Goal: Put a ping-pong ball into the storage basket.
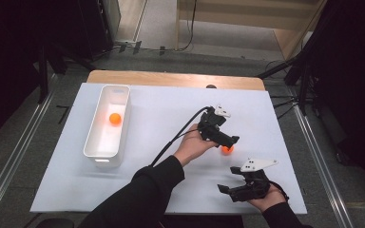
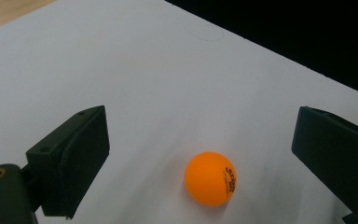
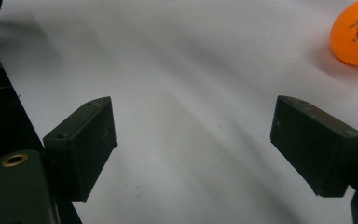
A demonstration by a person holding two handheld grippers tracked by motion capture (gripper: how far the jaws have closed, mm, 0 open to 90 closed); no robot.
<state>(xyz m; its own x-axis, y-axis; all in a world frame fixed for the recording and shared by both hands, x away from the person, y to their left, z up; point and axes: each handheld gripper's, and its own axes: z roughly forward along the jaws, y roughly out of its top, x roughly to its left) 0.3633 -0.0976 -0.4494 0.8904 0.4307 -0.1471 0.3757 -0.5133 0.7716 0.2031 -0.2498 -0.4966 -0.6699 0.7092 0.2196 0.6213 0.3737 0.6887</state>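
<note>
Looks about halfway: one orange ball (image 1: 115, 118) already in the white bin (image 1: 105, 154) near the worktop's left edge, second ball (image 2: 210, 178) lies loose toward the right edge between the left gripper (image 2: 200, 158)'s wide-open jaws, right gripper (image 3: 193, 149) idle, open too.

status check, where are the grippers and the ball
Left gripper open, jaws either side of small orange ball on white sheet, not touching. Right gripper open, empty, near front edge. Nothing in the way.

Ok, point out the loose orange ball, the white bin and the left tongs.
loose orange ball (image 2: 210, 178), left gripper view, middle of its front.
white bin (image 1: 124, 122), high view, right wall.
left tongs (image 1: 230, 141), high view, midway between the tips.
</note>
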